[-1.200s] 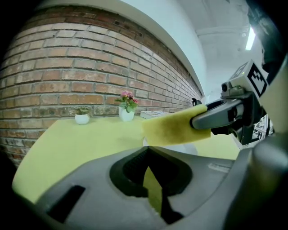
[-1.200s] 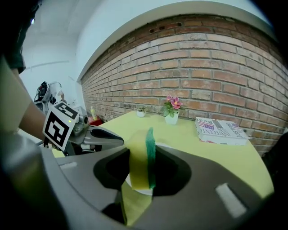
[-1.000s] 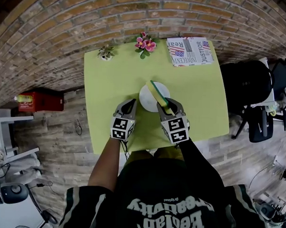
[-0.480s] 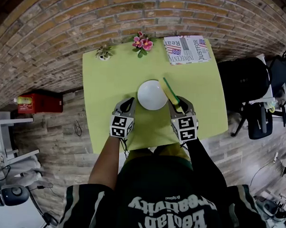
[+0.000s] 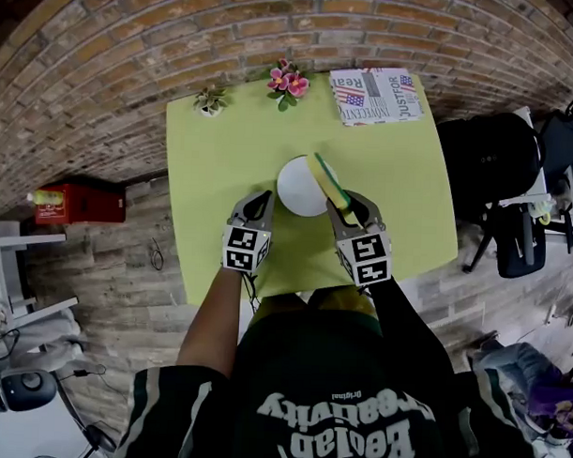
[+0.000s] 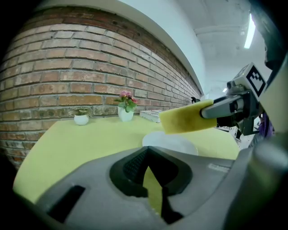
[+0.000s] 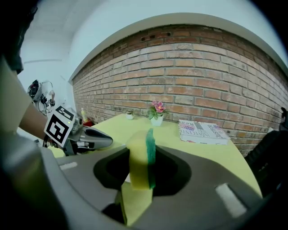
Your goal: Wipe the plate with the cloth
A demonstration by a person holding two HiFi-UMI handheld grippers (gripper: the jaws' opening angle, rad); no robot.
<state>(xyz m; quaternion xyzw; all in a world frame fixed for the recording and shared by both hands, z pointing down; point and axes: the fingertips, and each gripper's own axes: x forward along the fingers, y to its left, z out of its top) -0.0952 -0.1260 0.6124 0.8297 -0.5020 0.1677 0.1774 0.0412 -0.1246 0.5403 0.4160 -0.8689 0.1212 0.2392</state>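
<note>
A white plate [image 5: 295,186] lies on the lime-green table [image 5: 214,155], just ahead of both grippers. My right gripper [image 5: 346,209] is shut on a yellow sponge with a green scouring side [image 5: 324,181], held on edge over the plate's right part. In the right gripper view the sponge [image 7: 141,164] stands upright between the jaws. My left gripper [image 5: 258,199] rests left of the plate with its jaws shut and nothing in them. In the left gripper view, the sponge [image 6: 184,119] hangs above the plate [image 6: 170,143]. I cannot tell whether it touches the plate.
A small succulent pot [image 5: 211,102], a pot of pink flowers [image 5: 288,83] and a folded newspaper [image 5: 380,96] sit along the table's far edge by the brick wall. A black chair [image 5: 495,170] stands right of the table, a red box [image 5: 81,204] on the floor at left.
The right gripper swung the sponge from over the plate out past its right rim, then back left over the plate's right part. The left gripper stayed beside the plate.
</note>
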